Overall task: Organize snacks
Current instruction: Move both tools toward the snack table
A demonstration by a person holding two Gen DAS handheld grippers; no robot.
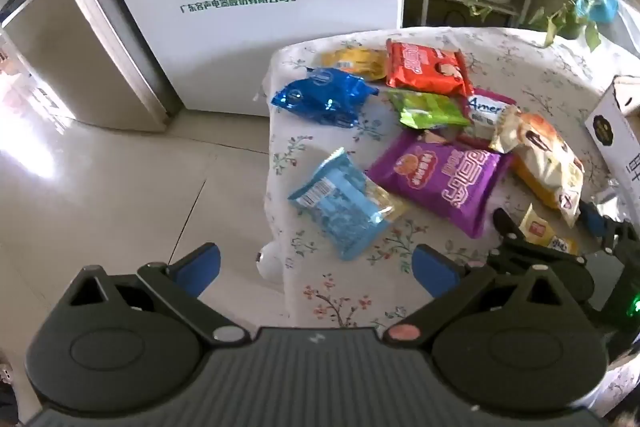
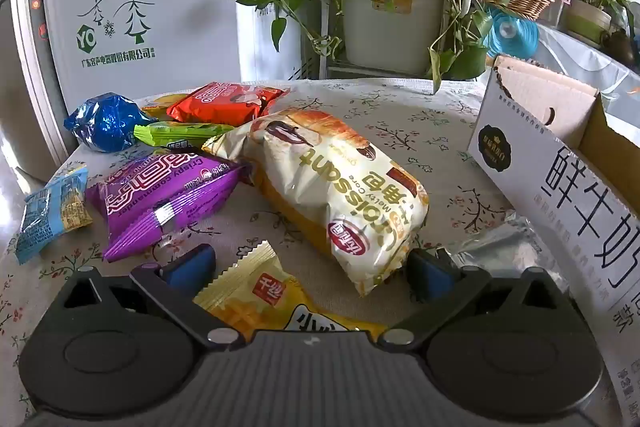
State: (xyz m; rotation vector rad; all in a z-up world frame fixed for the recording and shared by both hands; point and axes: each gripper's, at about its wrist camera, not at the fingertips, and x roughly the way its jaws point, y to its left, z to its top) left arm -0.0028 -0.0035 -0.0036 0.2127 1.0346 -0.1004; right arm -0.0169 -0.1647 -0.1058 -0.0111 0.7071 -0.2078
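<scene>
Nearest the right wrist camera, the small yellow packet (image 2: 276,301) lies flat on the cloth between the spread fingers of the right gripper (image 2: 312,269), which pinches nothing. One corner of the croissant bag (image 2: 340,187) reaches in beside the right-hand finger (image 2: 430,275). If the jaws close here, I judge they could catch that corner along with the yellow packet, or crush the soft pastry inside. A crumpled silver wrapper (image 2: 492,245) sits just beyond that same finger and could be dragged along too.

Further out, the purple packet (image 2: 160,197) leans against the croissant bag, so lifting either may tip or slide the other. The open cardboard box (image 2: 560,147) stands to the right, near the croissant bag. It looks like the likely place for the snacks, though that is only a guess; a careless swing toward it could knock its raised flap.

The left gripper (image 1: 316,267) is also spread wide and empty, hovering over the table's left edge. Just ahead of it, the light blue packet (image 1: 344,205) lies close to that edge, and the dark blue packet (image 1: 320,99) overhangs the far corner. A sideways nudge from a finger could send either one to the tiled floor (image 1: 120,167). The tablecloth (image 1: 332,287) hangs loose and may bunch under a dragged packet.
</scene>
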